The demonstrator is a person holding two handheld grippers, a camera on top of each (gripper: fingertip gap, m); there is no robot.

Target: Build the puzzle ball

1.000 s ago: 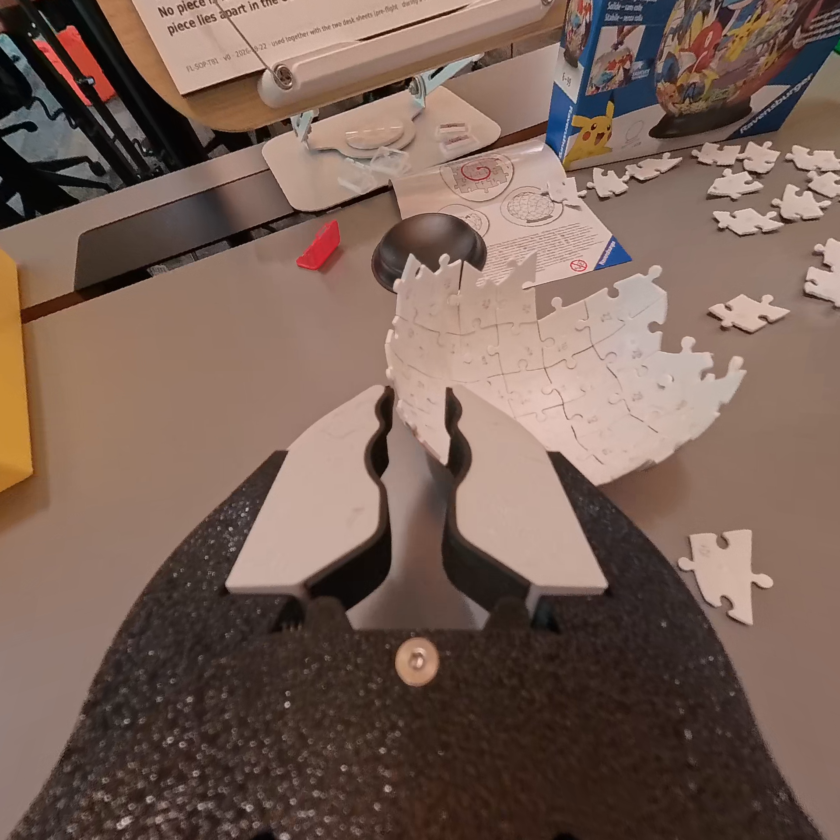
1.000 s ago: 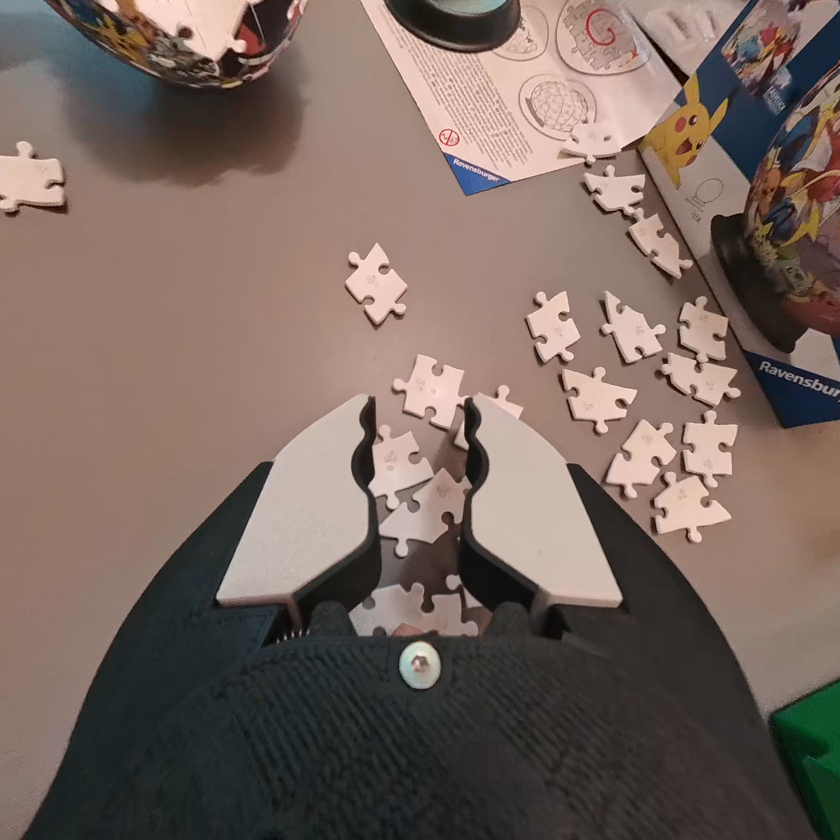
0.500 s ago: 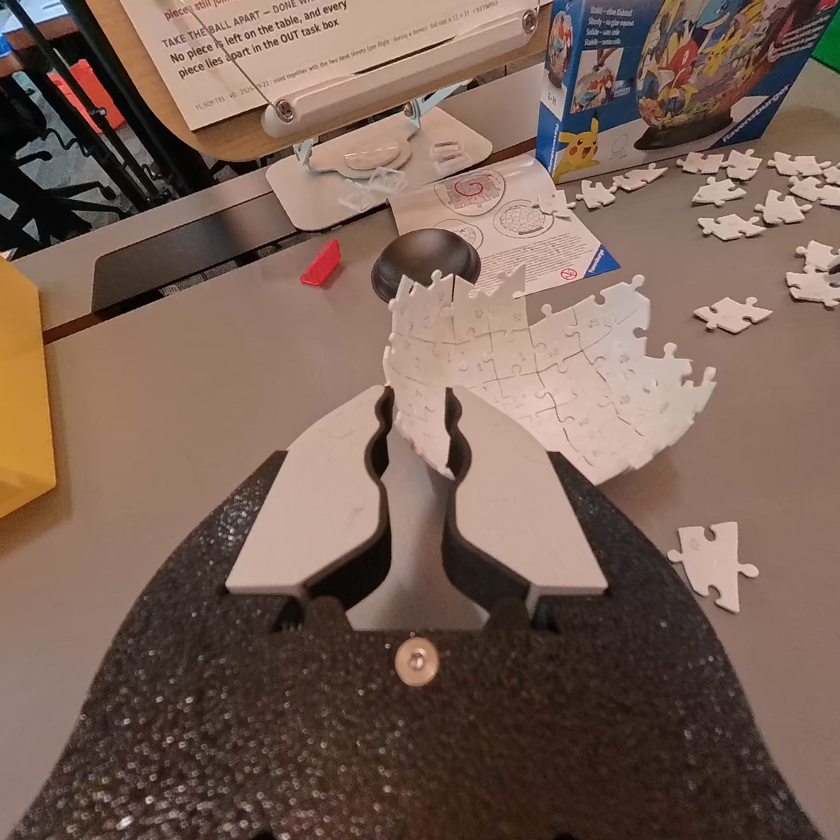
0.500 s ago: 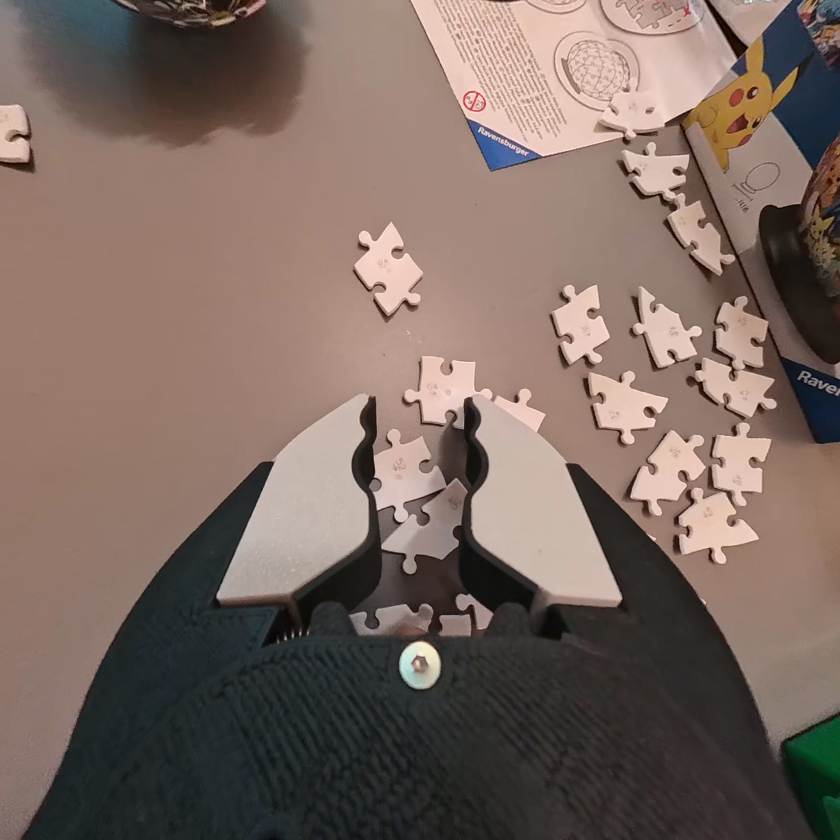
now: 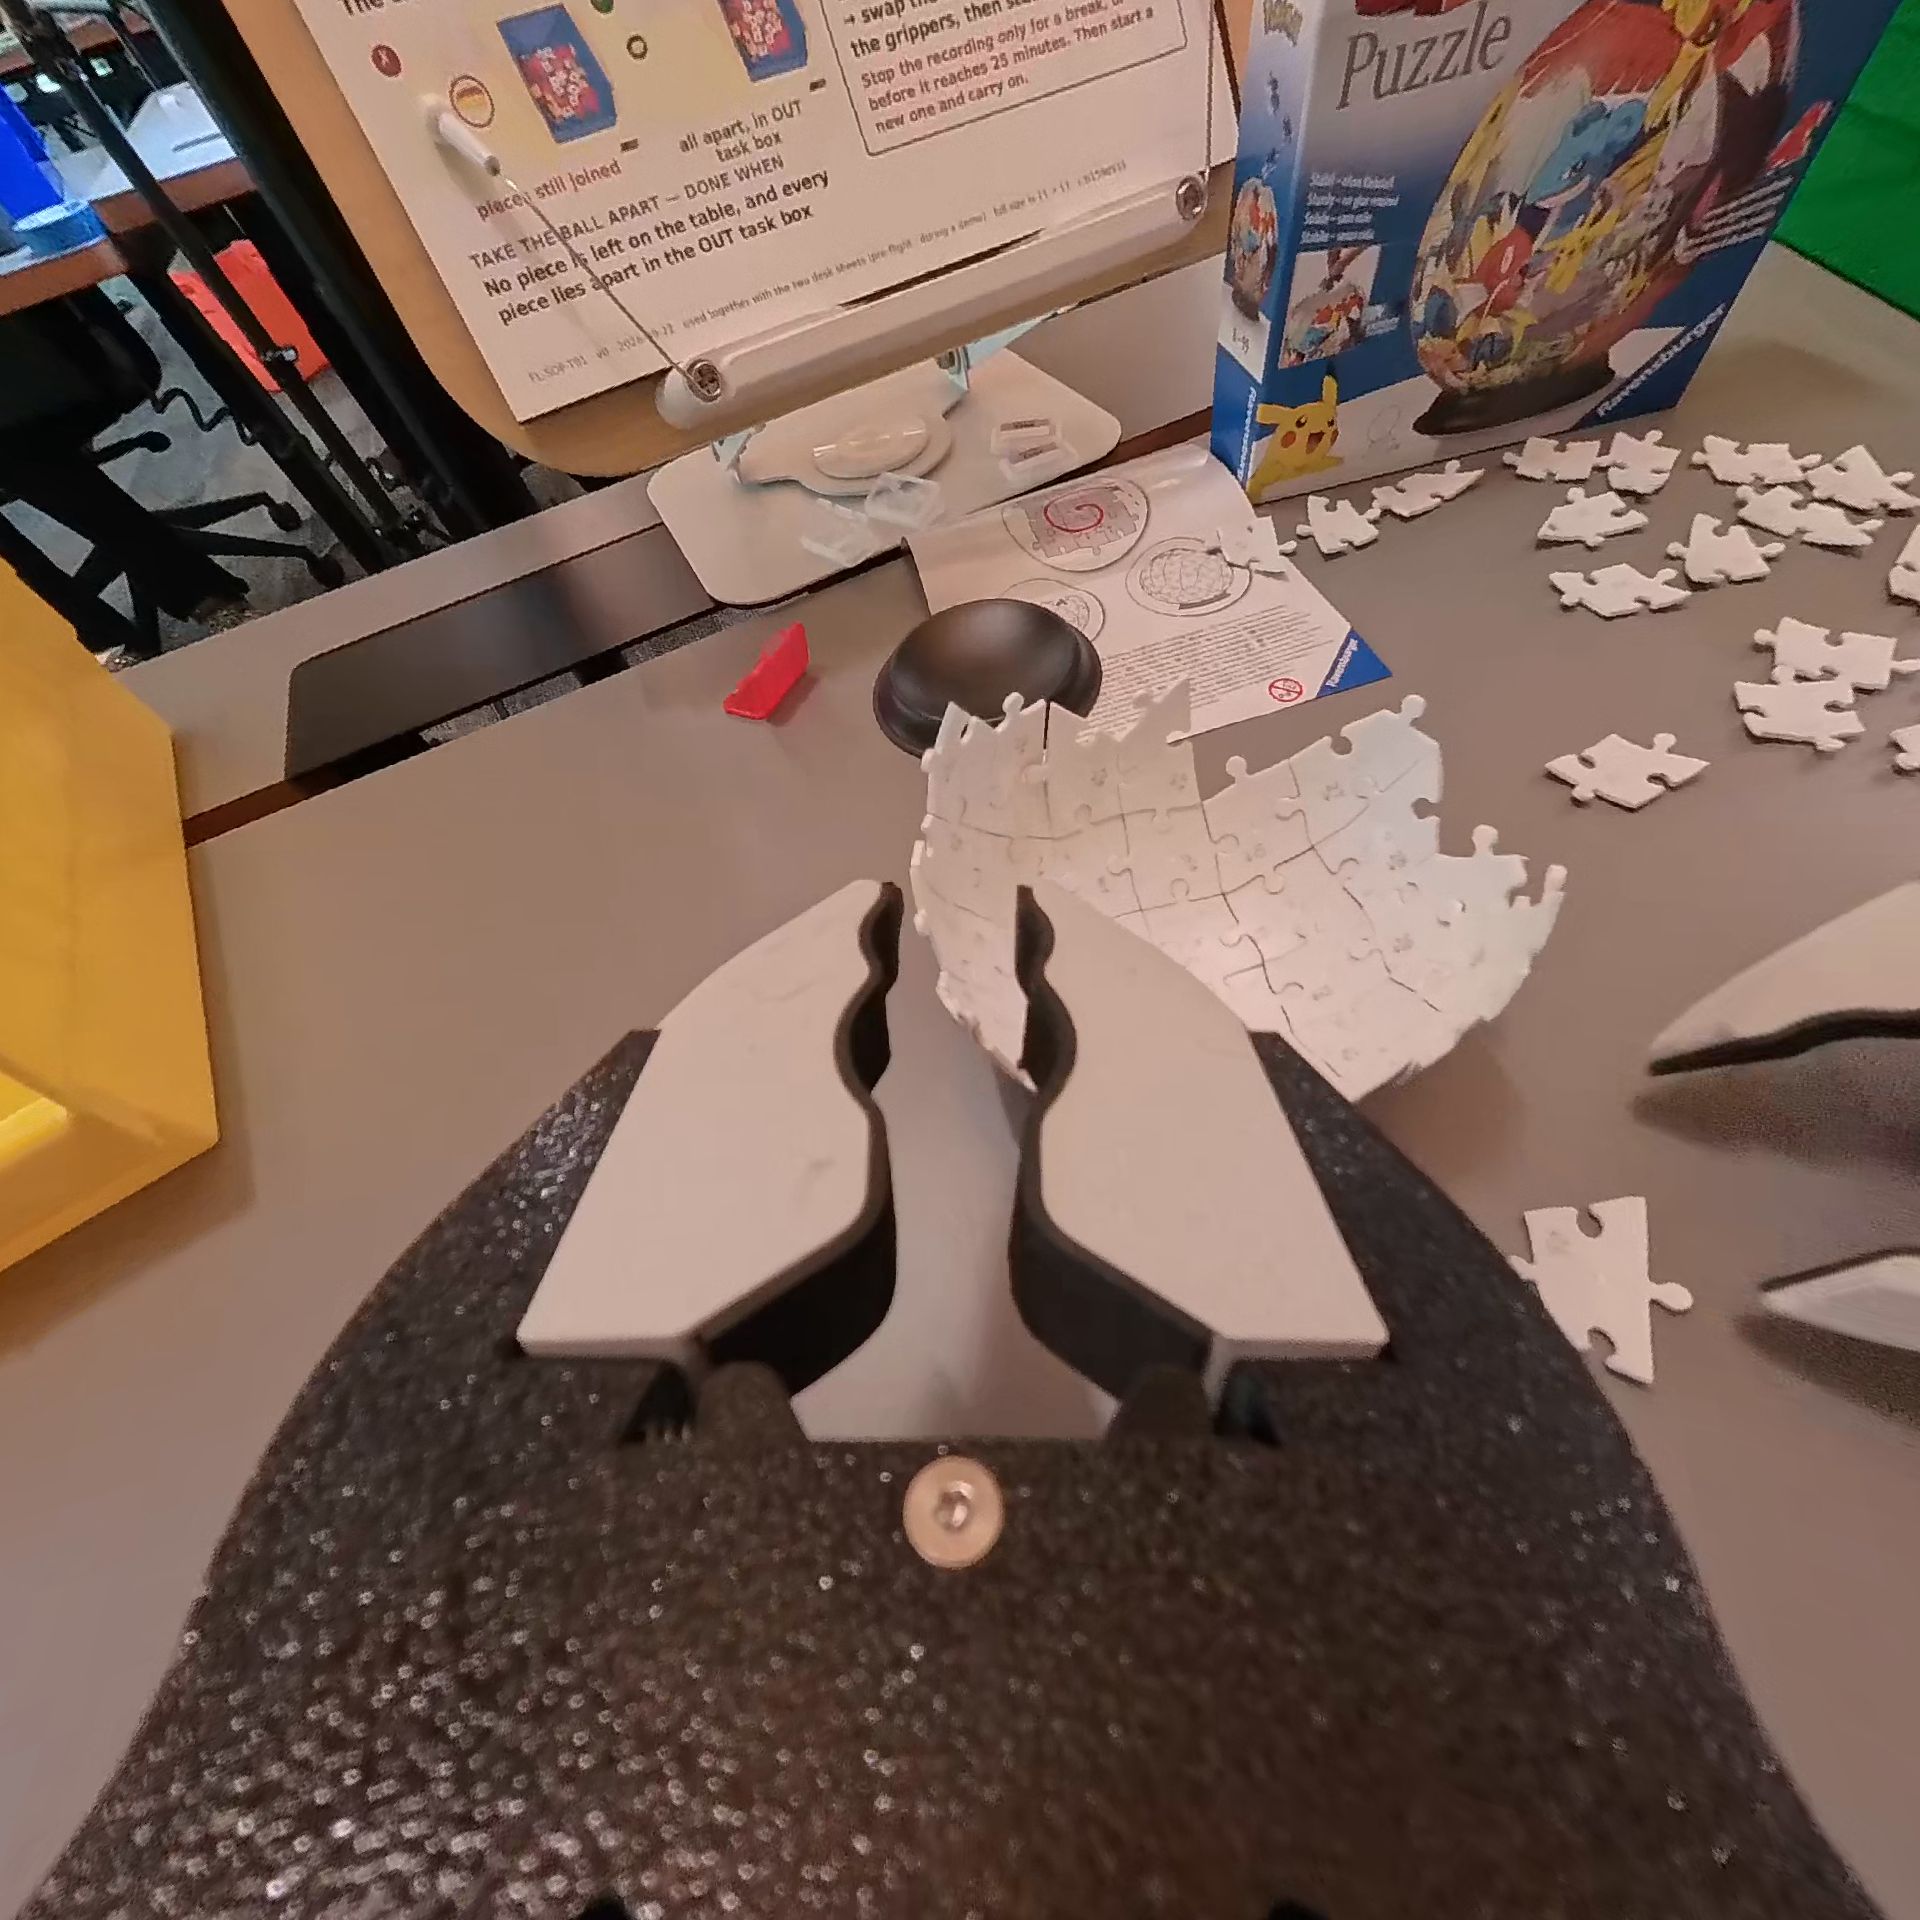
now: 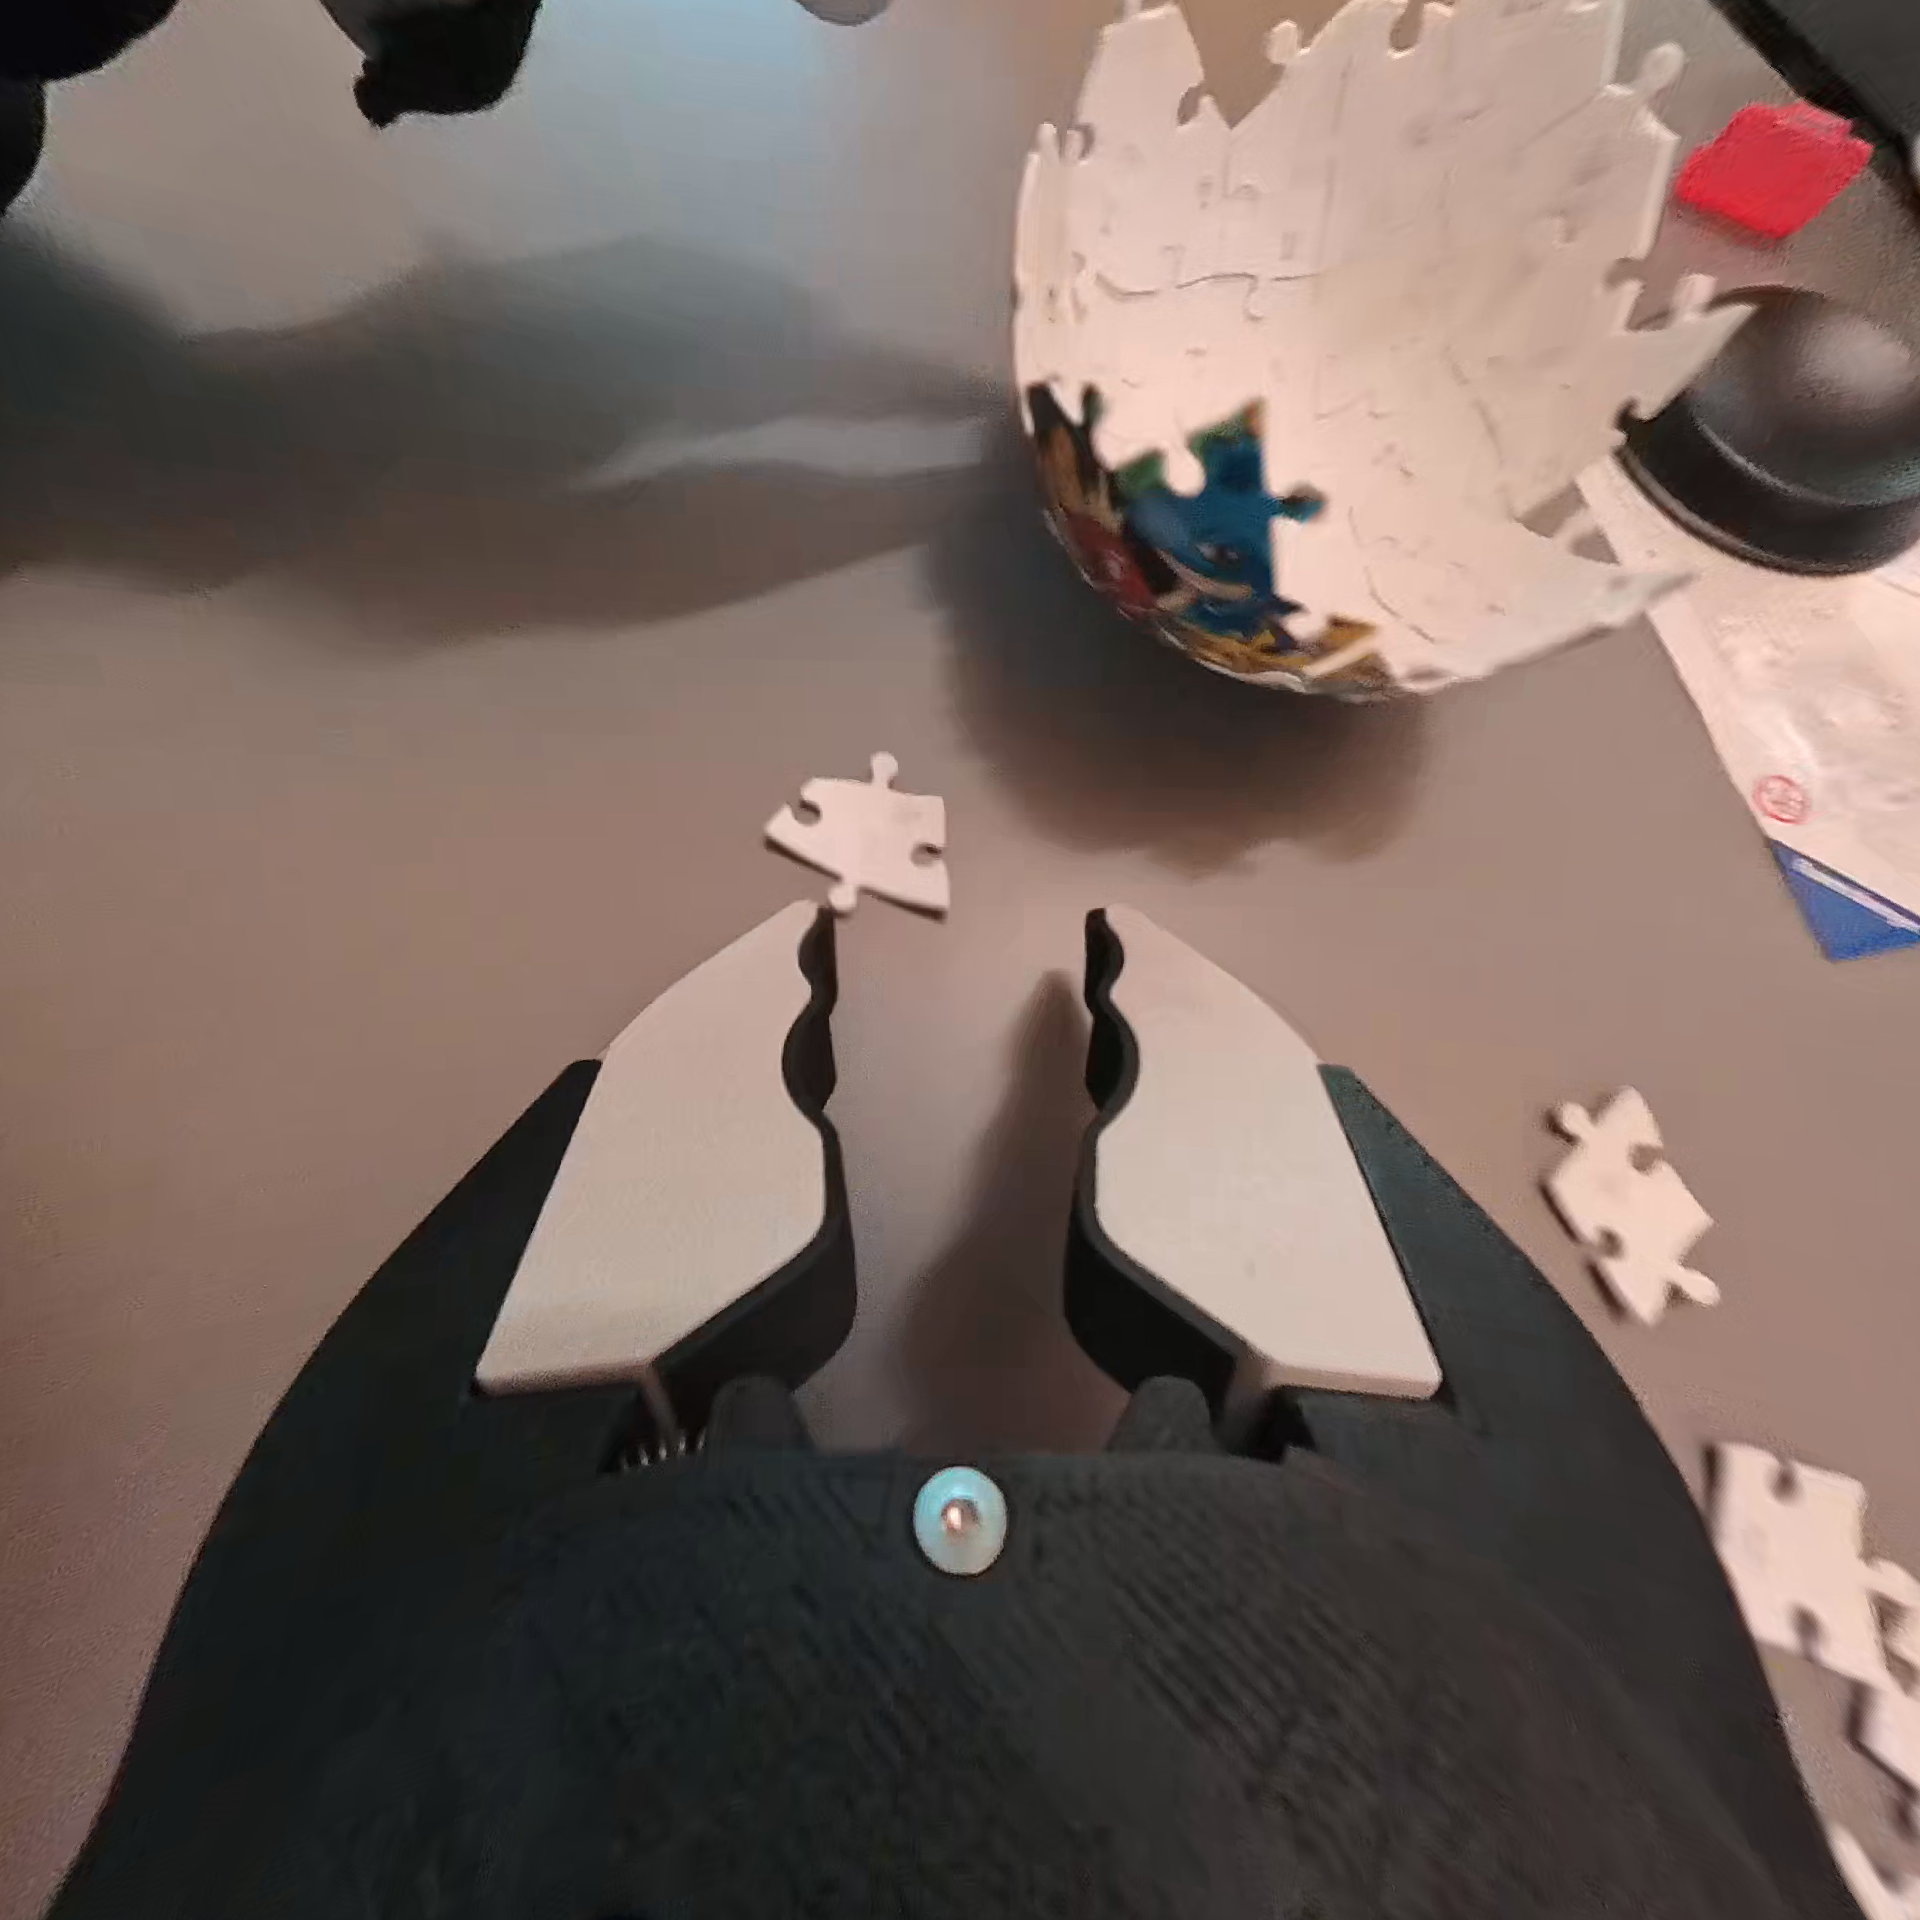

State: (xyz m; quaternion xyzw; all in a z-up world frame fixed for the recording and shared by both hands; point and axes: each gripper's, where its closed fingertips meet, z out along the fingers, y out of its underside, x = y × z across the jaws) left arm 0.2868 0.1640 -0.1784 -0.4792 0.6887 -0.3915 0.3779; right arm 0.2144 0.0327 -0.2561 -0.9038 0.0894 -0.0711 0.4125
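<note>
Beside the curved white half-built puzzle ball (image 5: 1226,894), left gripper (image 5: 961,914) pinches its jagged rim; right gripper (image 6: 951,925) gapes empty.

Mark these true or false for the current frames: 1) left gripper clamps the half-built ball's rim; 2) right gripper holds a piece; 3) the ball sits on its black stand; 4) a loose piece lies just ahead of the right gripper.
1) True: the left gripper is shut on the rim of the half-built ball.
2) False: the right gripper is open with nothing in it.
3) False: the ball is off the black stand, which stands behind it.
4) True: a loose piece lies by its left fingertip.
</note>
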